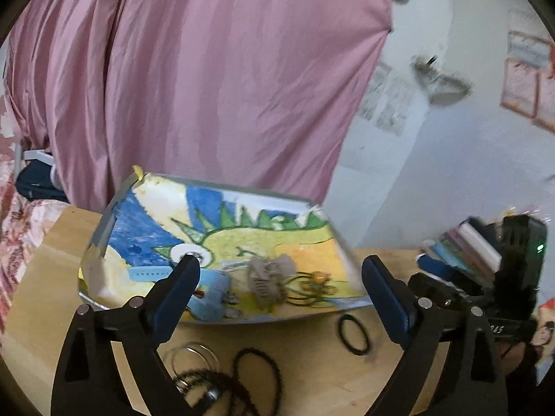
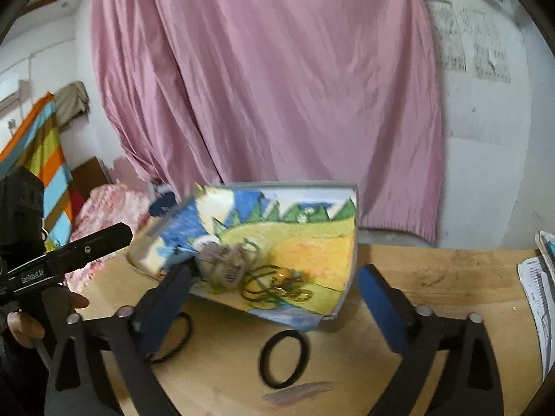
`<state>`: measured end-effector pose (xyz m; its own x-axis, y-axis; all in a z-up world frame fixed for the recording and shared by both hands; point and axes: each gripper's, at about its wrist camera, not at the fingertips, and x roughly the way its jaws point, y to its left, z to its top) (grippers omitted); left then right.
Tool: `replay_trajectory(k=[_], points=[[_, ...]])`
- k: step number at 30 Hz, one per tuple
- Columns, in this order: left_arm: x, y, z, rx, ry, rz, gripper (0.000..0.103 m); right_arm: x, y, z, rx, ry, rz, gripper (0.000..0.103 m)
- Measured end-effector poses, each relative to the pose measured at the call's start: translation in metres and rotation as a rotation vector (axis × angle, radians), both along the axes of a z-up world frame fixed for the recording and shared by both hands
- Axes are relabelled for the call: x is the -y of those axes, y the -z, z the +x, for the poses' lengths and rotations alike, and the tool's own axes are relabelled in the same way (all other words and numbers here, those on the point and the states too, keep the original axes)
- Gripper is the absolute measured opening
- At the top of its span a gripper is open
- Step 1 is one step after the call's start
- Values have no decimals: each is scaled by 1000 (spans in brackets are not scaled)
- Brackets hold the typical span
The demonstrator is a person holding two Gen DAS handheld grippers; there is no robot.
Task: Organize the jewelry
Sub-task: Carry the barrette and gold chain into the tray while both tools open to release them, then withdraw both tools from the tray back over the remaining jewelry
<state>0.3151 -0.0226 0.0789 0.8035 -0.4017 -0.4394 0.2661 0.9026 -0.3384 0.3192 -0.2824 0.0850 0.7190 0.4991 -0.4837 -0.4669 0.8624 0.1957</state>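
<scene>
We work over a pale wooden table (image 2: 433, 277) set against a pink satin curtain (image 2: 263, 79) and a scuffed white wall. Ahead of both grippers sits a shallow grey tray (image 1: 104, 222) lined with a crayon drawing in blue, yellow and green. In it lie a beige claw clip (image 1: 265, 279), a light blue watch strap (image 1: 149, 272) and thin dark hair ties around a small orange bead (image 1: 319, 279); blur keeps us from telling whether these touch.

Our left gripper (image 1: 281, 284) stands with its blue-padded jaws spread wide and empty, hovering at the tray's near rim. Just below it on the bare wood lie a smooth black hair tie (image 1: 353, 334), a braided black loop (image 1: 258, 374) and clear bangles (image 1: 192, 358).

Our right gripper (image 2: 274, 289) is likewise spread and empty, the same black tie lying between its jaws. Open wood stretches to its right, up to a stack of printed papers (image 2: 537, 298).
</scene>
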Motion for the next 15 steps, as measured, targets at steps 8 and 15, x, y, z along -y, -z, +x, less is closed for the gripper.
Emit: replay_trajectory(k=[8,15], points=[[-4,-12,-51,32,15,15,99,4,-13,-61,103,23,43,103],[-13,-6,-99,63,-38,81,99,4,-5,-107,109,59,24,103]])
